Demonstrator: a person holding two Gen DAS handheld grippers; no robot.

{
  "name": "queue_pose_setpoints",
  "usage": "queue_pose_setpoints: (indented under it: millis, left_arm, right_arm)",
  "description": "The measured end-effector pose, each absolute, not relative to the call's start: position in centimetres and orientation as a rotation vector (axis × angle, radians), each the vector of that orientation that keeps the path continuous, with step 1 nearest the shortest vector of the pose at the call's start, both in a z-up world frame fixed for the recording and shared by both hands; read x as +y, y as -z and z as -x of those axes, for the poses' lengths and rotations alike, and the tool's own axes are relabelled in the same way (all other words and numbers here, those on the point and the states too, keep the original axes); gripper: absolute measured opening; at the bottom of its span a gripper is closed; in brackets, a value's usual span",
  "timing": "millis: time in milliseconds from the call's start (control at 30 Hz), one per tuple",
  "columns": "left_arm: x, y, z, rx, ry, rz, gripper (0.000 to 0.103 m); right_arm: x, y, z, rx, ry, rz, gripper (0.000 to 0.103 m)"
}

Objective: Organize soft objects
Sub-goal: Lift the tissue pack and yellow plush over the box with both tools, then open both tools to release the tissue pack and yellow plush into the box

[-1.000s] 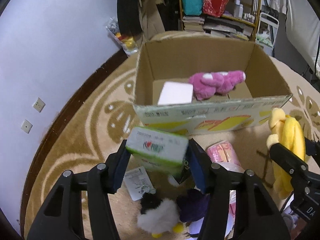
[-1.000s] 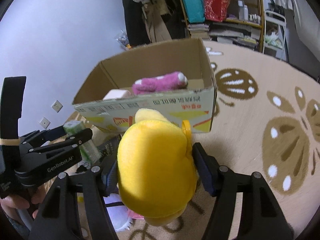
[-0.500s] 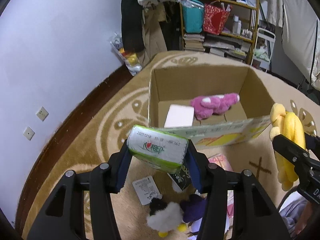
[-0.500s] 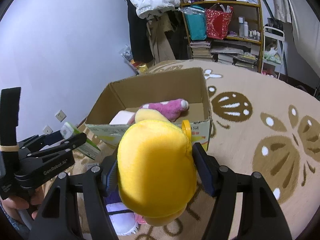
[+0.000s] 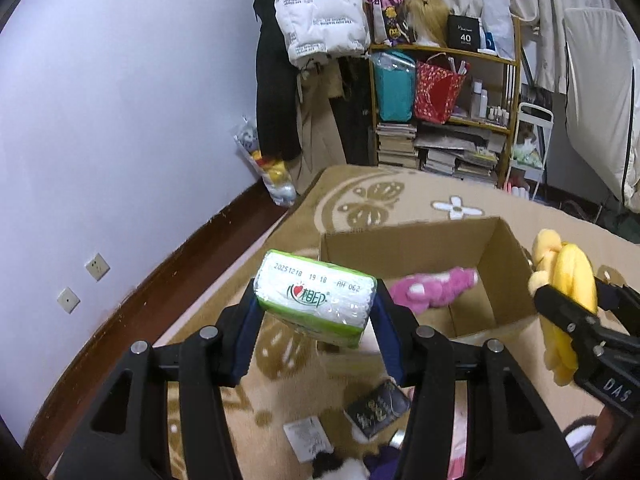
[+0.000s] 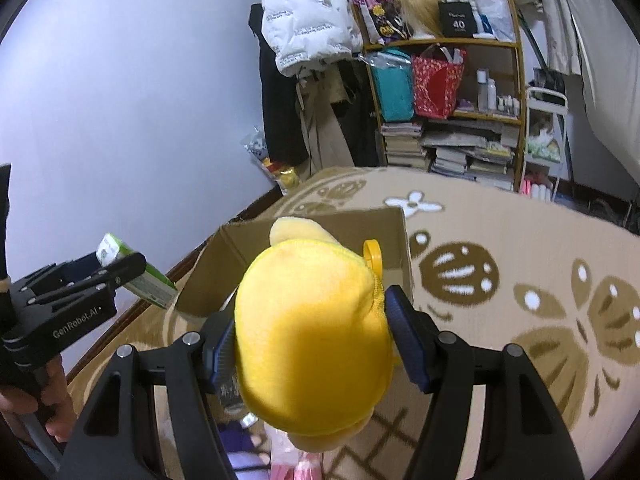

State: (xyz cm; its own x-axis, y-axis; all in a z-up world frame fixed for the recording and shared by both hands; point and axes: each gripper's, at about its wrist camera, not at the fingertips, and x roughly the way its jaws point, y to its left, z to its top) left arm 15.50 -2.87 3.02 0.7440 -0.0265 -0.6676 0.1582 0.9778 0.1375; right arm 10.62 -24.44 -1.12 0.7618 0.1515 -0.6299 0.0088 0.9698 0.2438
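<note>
My left gripper (image 5: 316,314) is shut on a green and white tissue pack (image 5: 316,300), held in the air just left of an open cardboard box (image 5: 408,234). A pink plush toy (image 5: 434,286) lies inside the box. My right gripper (image 6: 310,332) is shut on a yellow plush toy (image 6: 312,344), which hides most of the box (image 6: 244,244) behind it. In the left wrist view the yellow plush (image 5: 568,276) hangs at the box's right corner. In the right wrist view the left gripper (image 6: 116,274) and its tissue pack (image 6: 150,280) appear at the left.
The box stands on a beige patterned carpet (image 6: 520,240). Below the left gripper lie a black pouch (image 5: 376,408), a paper tag (image 5: 308,438) and a black and white plush (image 5: 340,470). A cluttered shelf (image 5: 444,120), hanging coats (image 5: 320,12) and a white wall (image 5: 100,120) are behind.
Both grippers have risen with their loads still held. The box has dropped lower in both views, and more of the shelf and coats behind it shows.
</note>
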Motion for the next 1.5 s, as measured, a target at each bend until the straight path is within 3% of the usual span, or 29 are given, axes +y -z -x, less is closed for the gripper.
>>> queue_pose_setpoints:
  millis: [533, 1267, 1433, 1500]
  left_arm:
    - [-5.6, -1.6, -20.8, 0.688, 0.119, -0.224, 0.051]
    - [-6.6, 4.2, -24.4, 0.822, 0.158, -0.207, 0.053]
    - [-6.4, 4.6, -24.6, 0.837, 0.149, -0.197, 0.065]
    - [-6.3, 4.4, -24.4, 0.821, 0.126, -0.209, 0.081]
  right_arm:
    - [-23.6, 0.3, -16.4, 0.658, -0.11, -0.107, 0.071]
    - [-23.2, 5.4, -20.2, 0.761, -0.146, -0.113, 0.074]
    - [-23.0, 6.0, -20.3, 0.777, -0.132, -0.111, 0.079]
    - [-23.2, 6.0, -20.3, 0.786, -0.13, -0.117, 0.082]
